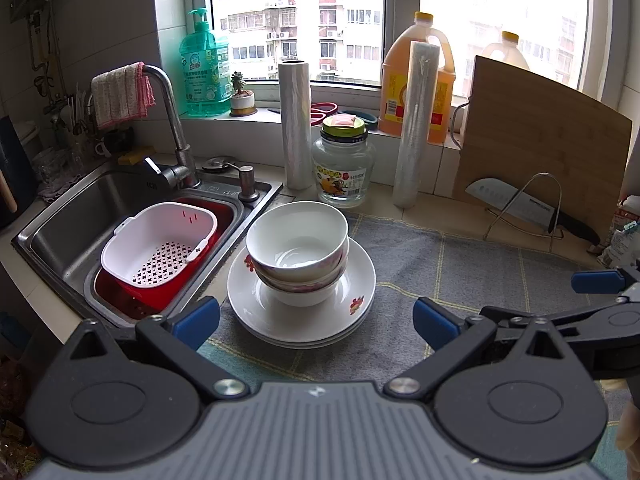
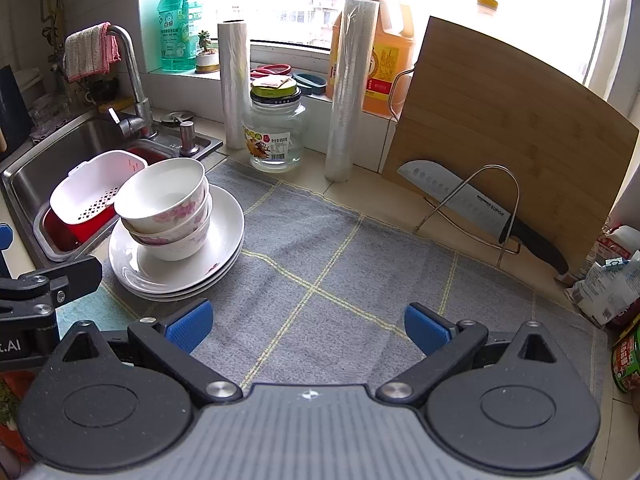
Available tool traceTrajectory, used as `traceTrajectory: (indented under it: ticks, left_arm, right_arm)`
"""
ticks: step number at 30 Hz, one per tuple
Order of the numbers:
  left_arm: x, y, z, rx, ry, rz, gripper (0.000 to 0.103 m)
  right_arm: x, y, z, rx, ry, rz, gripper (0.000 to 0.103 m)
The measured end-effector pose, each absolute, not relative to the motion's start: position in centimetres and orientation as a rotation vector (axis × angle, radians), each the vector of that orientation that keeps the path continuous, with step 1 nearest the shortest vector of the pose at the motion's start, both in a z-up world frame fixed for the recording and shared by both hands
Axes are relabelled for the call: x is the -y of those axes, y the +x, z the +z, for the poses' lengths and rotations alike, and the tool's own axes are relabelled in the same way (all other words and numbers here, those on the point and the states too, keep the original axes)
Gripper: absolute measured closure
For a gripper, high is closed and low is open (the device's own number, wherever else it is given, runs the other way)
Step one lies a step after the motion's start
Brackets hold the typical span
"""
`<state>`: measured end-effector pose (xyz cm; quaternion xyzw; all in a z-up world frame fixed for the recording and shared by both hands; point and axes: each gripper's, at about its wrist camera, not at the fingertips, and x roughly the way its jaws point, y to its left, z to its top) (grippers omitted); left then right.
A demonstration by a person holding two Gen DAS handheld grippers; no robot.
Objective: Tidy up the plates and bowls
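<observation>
Both tools idle, nothing gripped. Left tool (image 1: 316, 318) has its fingers spread wide, the bowls (image 1: 297, 248) and plates (image 1: 301, 312) stack centred just beyond them on the grey mat (image 1: 460, 264). Right tool (image 2: 310, 326) also spread, over bare mat in lower centre of its frame; stack sits at its left.

My read: either the stack is done or no pick has started. If more sorting is due, the next move is the top bowl's rim with the left tool.

Right view shows three nested bowls in profile, pink print; left view shows the bowl interior and the whole sink basket (image 1: 160, 248).
</observation>
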<state>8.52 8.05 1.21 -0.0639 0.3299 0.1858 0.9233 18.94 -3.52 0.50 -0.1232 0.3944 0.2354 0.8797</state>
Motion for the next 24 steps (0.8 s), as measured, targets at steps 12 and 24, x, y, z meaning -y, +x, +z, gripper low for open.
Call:
traceTrajectory:
  ticks: [12,24]
  left_arm:
    - [-8.07,8.71,1.11,-0.682,-0.13,0.387,0.001]
    - [-8.03,8.83,1.13,-0.682,-0.13,0.386,0.001]
  right_arm:
    - [3.39,19.19,0.48,-0.822,-0.262,0.488,0.0]
    - [3.34,19.29,0.33,-0.824,-0.267,0.483,0.0]
